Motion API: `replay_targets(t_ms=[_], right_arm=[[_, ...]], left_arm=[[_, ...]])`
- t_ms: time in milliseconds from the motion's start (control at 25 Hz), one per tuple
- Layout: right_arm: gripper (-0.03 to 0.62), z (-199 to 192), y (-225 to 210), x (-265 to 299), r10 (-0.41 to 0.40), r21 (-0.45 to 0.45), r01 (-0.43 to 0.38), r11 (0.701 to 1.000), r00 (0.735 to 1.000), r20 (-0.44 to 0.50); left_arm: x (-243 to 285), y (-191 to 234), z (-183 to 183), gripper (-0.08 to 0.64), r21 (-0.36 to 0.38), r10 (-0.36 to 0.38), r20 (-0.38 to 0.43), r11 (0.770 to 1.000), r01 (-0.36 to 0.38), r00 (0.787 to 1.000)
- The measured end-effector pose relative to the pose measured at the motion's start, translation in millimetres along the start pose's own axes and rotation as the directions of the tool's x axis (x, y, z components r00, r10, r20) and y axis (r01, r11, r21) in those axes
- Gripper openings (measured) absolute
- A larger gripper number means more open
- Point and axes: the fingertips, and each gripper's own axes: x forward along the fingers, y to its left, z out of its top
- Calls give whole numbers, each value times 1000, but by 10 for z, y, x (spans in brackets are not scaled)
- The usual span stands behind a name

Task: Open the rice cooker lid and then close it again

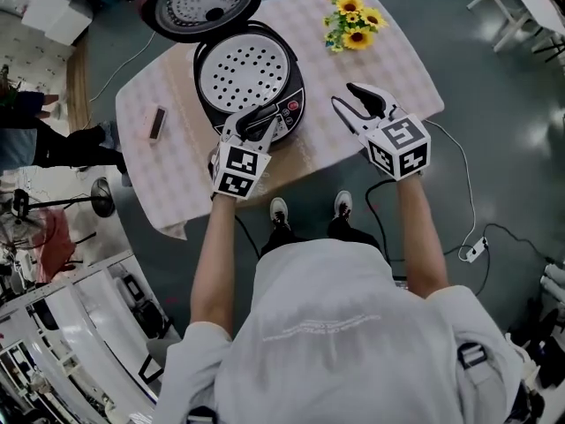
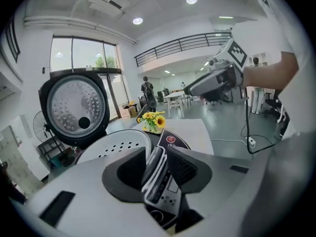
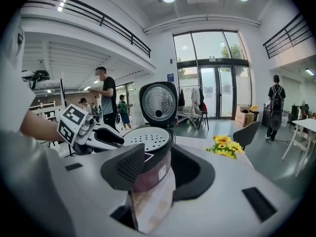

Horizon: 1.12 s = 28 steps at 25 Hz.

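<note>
Two checks, Operator: what is cut off, and what is unclear?

Desk, item one: in the head view the top edge crops the raised round lid (image 1: pixel 205 0) of the black rice cooker (image 1: pixel 296 79). Item two: a perforated silver tray (image 1: pixel 243 76) covers the pot's inside, so I cannot report what lies under it. The panel print is too small to read. I cannot identify a small dark bar (image 1: pixel 157 123) on the pink checked tablecloth (image 1: pixel 177 179).

Operator, what do the gripper views add?

Desk, the left gripper view shows the left gripper (image 1: pixel 262 124) with its jaws partly apart and the cooker's front control panel in the gap. I cannot confirm that either pad touches it, and I cannot read that gap from overhead. The right gripper view shows the cooker's dark red side wall with a label, which the head view does not. It also shows the right gripper (image 1: pixel 342 95) with its jaws apart and nothing held.

Operator, positions?

Desk, the cooker stands on the table, its lid upright at the far side. The left gripper is over the cooker's near front edge. The right gripper is near its right side, over the cloth. A bunch of yellow sunflowers (image 1: pixel 353 20) lies further off.
</note>
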Motion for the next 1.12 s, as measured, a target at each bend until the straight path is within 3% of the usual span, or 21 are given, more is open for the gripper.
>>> replay_targets(t_ms=[120, 240, 400, 520, 720, 840, 1120], right_arm=[[176, 158, -35, 13, -4, -28, 5, 1000, 1000, 31], [176, 368, -46, 49, 1, -56, 3, 998, 998, 64], [176, 650, -44, 119, 17, -102, -6, 995, 994, 106], [176, 878, -31, 142, 29, -134, -10, 991, 989, 143], [178, 1212, 17, 159, 63, -196, -22, 980, 978, 201], [176, 1342, 44, 144, 85, -226, -33, 974, 971, 225], [177, 1395, 19, 141, 133, -267, -69, 961, 964, 229]], left_arm=[[-77, 141, 62, 143, -13, 34, 25, 999, -34, 999], [-185, 349, 178, 143, -106, 56, 84, 993, -46, 995], [-424, 688, 329, 141, -203, 139, 143, 973, -108, 980], [-668, 928, 470, 137, -261, 210, 196, 953, -156, 958], [-1119, 1267, 651, 129, -360, 342, 275, 903, -234, 899], [-1327, 1357, 705, 129, -376, 393, 287, 885, -275, 874], [-1512, 1363, 755, 129, -359, 456, 264, 865, -352, 850]])
